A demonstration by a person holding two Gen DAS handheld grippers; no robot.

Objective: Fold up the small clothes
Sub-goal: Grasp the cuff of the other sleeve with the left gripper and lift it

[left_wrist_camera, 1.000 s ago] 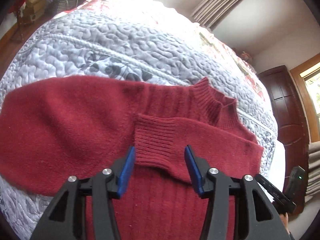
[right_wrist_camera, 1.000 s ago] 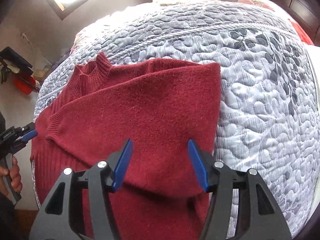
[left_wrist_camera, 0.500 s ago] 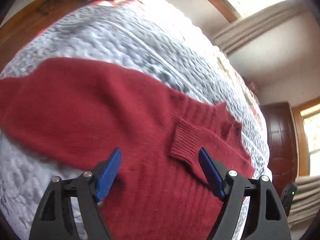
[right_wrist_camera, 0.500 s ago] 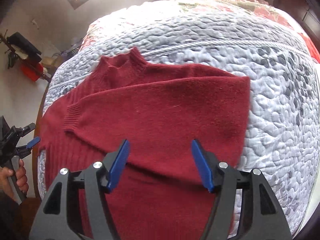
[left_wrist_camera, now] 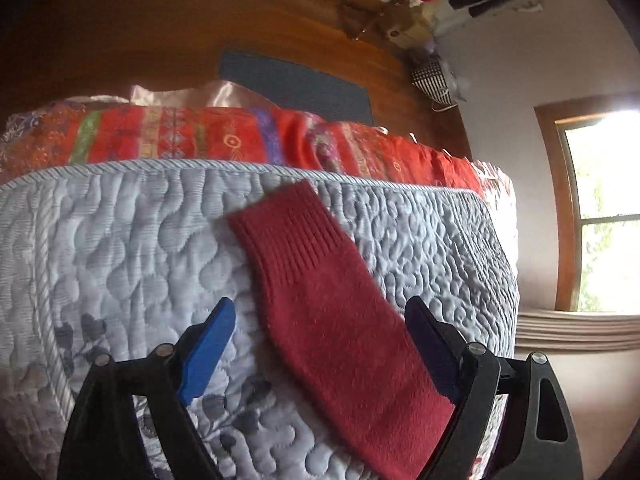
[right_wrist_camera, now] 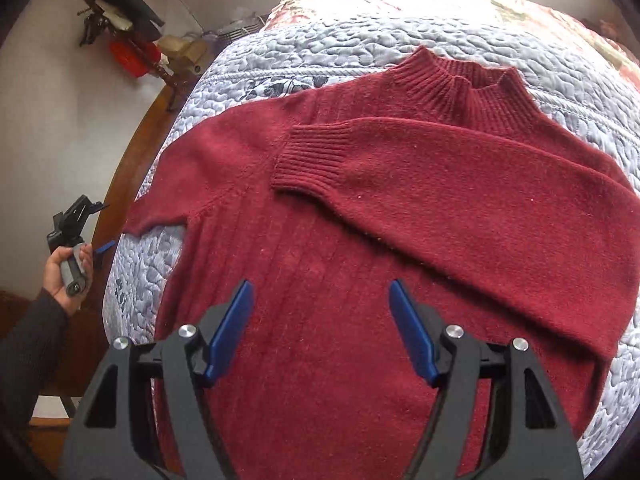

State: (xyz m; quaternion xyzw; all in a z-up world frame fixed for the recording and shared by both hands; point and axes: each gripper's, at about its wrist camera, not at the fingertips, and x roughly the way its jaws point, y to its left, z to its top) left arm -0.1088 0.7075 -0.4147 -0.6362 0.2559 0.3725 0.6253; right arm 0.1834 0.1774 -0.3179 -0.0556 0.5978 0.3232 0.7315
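Observation:
A dark red knit sweater lies flat on a grey quilted bed, collar at the far side. One sleeve is folded across the chest, its ribbed cuff near the middle. The other sleeve stretches out over the quilt toward the bed's edge, ending in its ribbed cuff. My left gripper is open, its blue pads either side of that sleeve and above it. My right gripper hovers open over the sweater's body. The left gripper also shows at the bed's left side, held by a hand.
A red patterned blanket hangs at the bed's edge above a wooden floor with a dark mat. A coat stand with bags stands by the wall. A window is at the right.
The left gripper swung left from over the folded cuff to the outstretched sleeve near the bed's edge. The right gripper shifted left from the folded sleeve to over the sweater's body. Both stayed open.

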